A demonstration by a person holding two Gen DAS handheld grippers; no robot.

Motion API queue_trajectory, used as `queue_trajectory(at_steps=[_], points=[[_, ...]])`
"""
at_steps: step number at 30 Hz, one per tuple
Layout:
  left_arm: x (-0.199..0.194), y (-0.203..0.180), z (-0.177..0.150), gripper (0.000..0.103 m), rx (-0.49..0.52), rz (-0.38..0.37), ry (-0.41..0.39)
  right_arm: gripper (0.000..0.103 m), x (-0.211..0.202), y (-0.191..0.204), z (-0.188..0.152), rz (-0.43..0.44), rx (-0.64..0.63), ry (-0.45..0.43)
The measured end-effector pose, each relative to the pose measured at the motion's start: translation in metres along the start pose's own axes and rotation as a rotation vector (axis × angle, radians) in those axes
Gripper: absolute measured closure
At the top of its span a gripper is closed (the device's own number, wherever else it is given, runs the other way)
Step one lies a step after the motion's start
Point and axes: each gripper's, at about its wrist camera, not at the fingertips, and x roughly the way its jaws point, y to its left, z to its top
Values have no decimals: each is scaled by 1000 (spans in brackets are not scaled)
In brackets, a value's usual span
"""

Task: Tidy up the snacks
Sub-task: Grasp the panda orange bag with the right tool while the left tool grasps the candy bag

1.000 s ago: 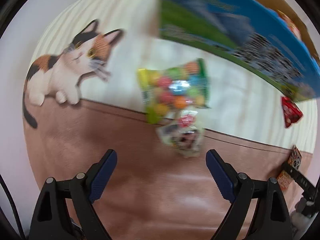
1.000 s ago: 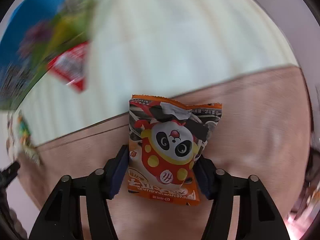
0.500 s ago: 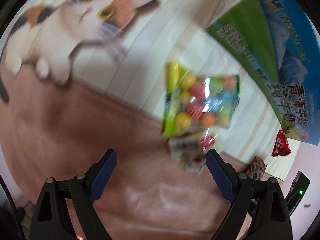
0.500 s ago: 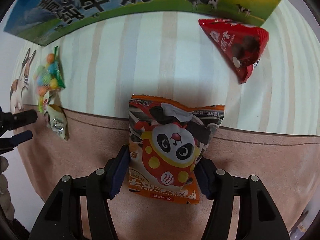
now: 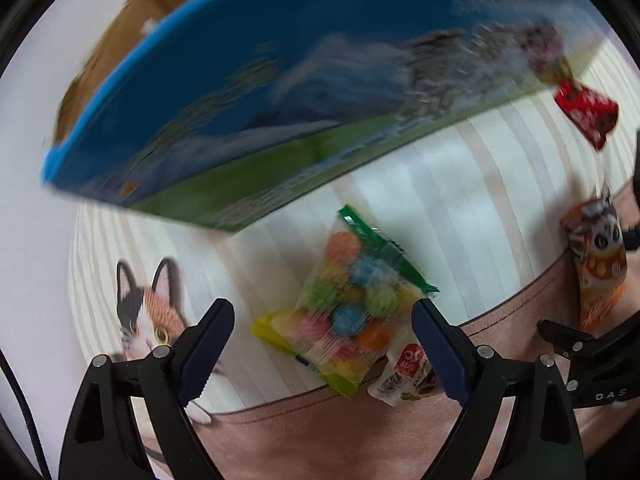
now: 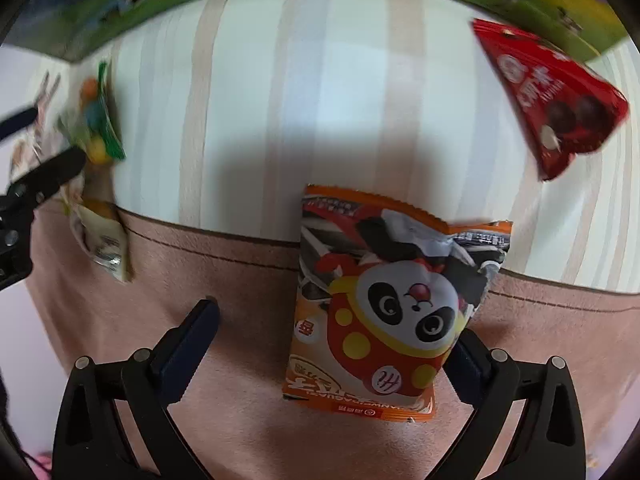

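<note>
My right gripper (image 6: 332, 328) points down at the mat and its jaws are opening. An orange panda snack packet (image 6: 384, 304) lies between them, close to the right finger, with the left pad well clear of it. My left gripper (image 5: 322, 312) is open above a clear bag of coloured candy balls (image 5: 348, 308), and a small white packet (image 5: 404, 380) lies by its right finger. The panda packet (image 5: 596, 264) also shows at the right edge of the left wrist view.
A large blue and green carton (image 5: 280, 100) stands at the back with its top open. A red triangular packet (image 6: 556, 96) lies near it on the striped mat (image 6: 340, 100). A cat picture (image 5: 148, 308) is printed at the mat's left. The near part is pink-brown cloth (image 6: 240, 420).
The right jaws have spread wide and let go of the panda packet, which now lies on the mat. The left gripper has rolled and shifted, so the candy bag sits between its fingers.
</note>
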Motion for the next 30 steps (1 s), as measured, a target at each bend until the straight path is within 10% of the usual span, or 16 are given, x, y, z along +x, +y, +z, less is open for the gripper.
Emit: queue_trajectory(at_steps=[6,11,17,26,30], points=[[7,-27,13,12,94,-17,34,1,10,3,-1,16,-34,36],[24,-35,17,12,124,-1,43,32,-12,-20,-10,19,45,-18],[32,-24,27,47,37,-57,74,41,-29,-50,-16,73,104,-50],[59,40,-45,50,-637,-429,261,41,-18,-52,-23,115,106,-17],[75,43,-66,50,-726,-515,301,39,-8,-46,-3,108,82,22]])
